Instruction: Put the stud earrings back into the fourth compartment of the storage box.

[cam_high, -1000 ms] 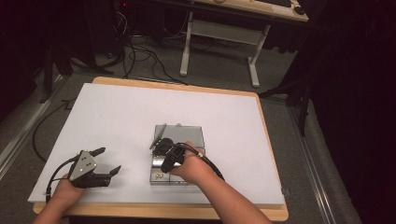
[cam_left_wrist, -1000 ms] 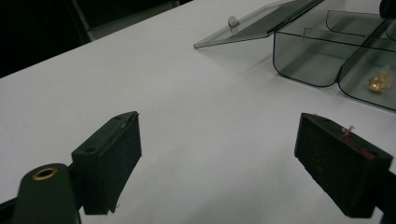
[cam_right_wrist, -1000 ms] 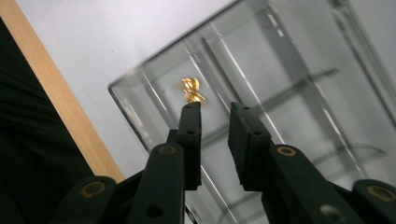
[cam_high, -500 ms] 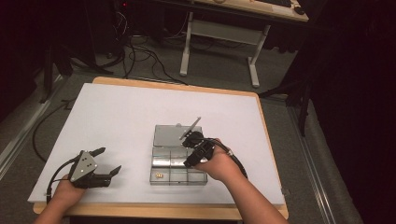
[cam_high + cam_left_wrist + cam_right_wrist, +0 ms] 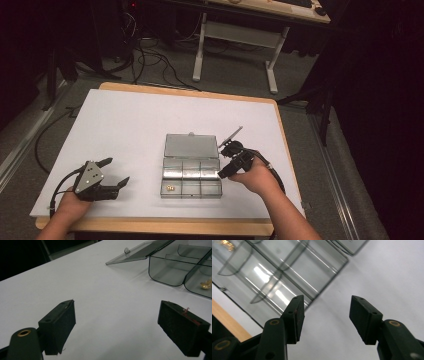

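Observation:
A clear plastic box (image 5: pixel 192 175) with several compartments sits at the middle of the white sheet, its lid (image 5: pixel 191 146) lying open behind it. A small brass piece (image 5: pixel 170 188) rests in the front left compartment. My right gripper (image 5: pixel 227 160) hovers just off the box's right side, open; its jaws have just been opening and nothing is between them. In the right gripper view the gripper (image 5: pixel 325 317) frames bare sheet beside the box (image 5: pixel 287 270). My left gripper (image 5: pixel 116 171) rests open at the front left, apart from the box (image 5: pixel 175 267), its jaws (image 5: pixel 120 325) wide and empty.
The white sheet (image 5: pixel 125 125) covers a wooden table whose front edge (image 5: pixel 160 225) runs along the bottom. Behind the table stand a metal-legged desk (image 5: pixel 235 35) and loose floor cables (image 5: pixel 145 45). Dark floor drops away at right.
My right gripper has moved rightward from above the box's left part to beside its right edge, and its jaws have spread apart. The left gripper has not moved.

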Motion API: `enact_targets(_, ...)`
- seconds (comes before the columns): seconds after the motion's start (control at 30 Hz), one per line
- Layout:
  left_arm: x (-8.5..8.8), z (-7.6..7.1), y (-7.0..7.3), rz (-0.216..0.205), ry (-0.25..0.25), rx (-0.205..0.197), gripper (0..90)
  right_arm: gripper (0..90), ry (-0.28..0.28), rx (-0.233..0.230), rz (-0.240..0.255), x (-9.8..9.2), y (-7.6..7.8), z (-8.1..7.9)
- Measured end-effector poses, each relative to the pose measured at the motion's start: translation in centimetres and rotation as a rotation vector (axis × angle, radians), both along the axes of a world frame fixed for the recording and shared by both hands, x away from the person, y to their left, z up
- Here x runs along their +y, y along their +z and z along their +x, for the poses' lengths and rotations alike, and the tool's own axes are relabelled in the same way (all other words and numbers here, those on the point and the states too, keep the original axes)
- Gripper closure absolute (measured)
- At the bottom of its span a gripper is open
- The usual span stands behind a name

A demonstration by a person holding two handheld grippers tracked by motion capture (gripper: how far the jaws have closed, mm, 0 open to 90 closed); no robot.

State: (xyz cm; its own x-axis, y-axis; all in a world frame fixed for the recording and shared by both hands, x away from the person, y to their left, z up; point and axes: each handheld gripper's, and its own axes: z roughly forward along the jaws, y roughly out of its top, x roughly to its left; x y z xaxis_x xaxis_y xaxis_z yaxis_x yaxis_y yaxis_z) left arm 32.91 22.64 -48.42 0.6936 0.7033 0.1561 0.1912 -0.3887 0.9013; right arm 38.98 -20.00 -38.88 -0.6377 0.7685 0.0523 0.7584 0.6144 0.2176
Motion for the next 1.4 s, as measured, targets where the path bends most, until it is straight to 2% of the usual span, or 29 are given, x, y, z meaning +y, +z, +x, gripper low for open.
enact_targets(0.03,0.0,0.0,0.0,0.0,-0.001,-0.001,15.1,45.2,-0.038,0.014,0.003,-0.2,0.0,-0.2)
enact_targets(0.07,0.0,0.0,0.0,0.001,-0.001,-0.001,15.1,44.8,-0.014,-0.002,0.01,-0.7,-0.2,0.0)
enact_targets(0.23,0.0,0.0,0.0,0.002,0.002,-0.004,15.2,43.4,-0.043,-0.012,0.021,-2.3,-0.8,-0.1)
enact_targets(0.43,0.0,0.0,0.0,-0.005,0.002,0.0,15.2,36.4,-0.125,-0.043,0.054,-4.8,-1.8,-0.3)
enact_targets(0.5,0.1,0.0,0.0,-0.007,0.001,-0.002,15.2,36.0,-0.161,-0.086,0.113,-5.9,-2.2,-0.6)
enact_targets(0.53,0.1,0.0,0.0,-0.007,0.002,-0.004,15.1,34.7,-0.169,-0.099,0.12,-6.2,-2.4,-0.7)
enact_targets(0.63,0.1,-0.1,0.0,-0.008,0.001,-0.008,15.2,33.9,-0.201,-0.182,0.142,-7.4,-3.5,-1.5)
enact_targets(0.67,0.1,-0.1,0.0,-0.008,0.001,-0.007,15.2,35.2,-0.225,-0.187,0.163,-7.8,-4.0,-1.7)
enact_targets(0.73,0.1,0.0,0.0,-0.006,0.004,0.0,15.2,35.0,-0.239,-0.228,0.172,-8.3,-5.0,-2.2)
enact_targets(0.8,0.0,0.0,0.0,-0.005,0.004,-0.002,15.1,35.0,-0.247,-0.289,0.183,-8.7,-5.7,-2.9)
enact_targets(0.87,0.0,-0.1,0.0,-0.005,0.003,-0.006,15.2,34.7,-0.261,-0.358,0.217,-9.0,-6.5,-3.7)
enact_targets(0.97,0.1,0.0,0.0,-0.007,0.004,0.0,15.2,36.1,-0.278,-0.459,0.254,-9.5,-7.2,-5.7)
enact_targets(1.0,0.1,0.0,0.0,-0.007,0.003,0.001,15.2,36.8,-0.275,-0.481,0.27,-9.8,-7.2,-6.6)
enact_targets(1.03,0.1,0.0,0.0,-0.006,0.003,0.0,15.2,33.8,-0.278,-0.487,0.264,-9.8,-6.5,-7.1)
enact_targets(1.1,0.0,0.0,0.0,-0.005,-0.001,-0.002,15.2,33.9,-0.282,-0.571,0.249,-10.0,-5.4,-8.2)
enact_targets(1.13,0.0,0.0,0.0,0.0,-0.002,-0.002,15.1,34.4,-0.29,-0.591,0.252,-10.2,-5.4,-8.6)
enact_targets(1.27,-0.1,0.1,0.0,0.01,0.003,0.01,15.1,32.4,-0.32,-0.565,0.24,-10.6,-6.5,-8.2)
enact_targets(1.4,-0.2,0.1,0.0,0.013,0.01,0.011,15.2,33.4,-0.36,-0.52,0.292,-11.4,-7.5,-7.3)
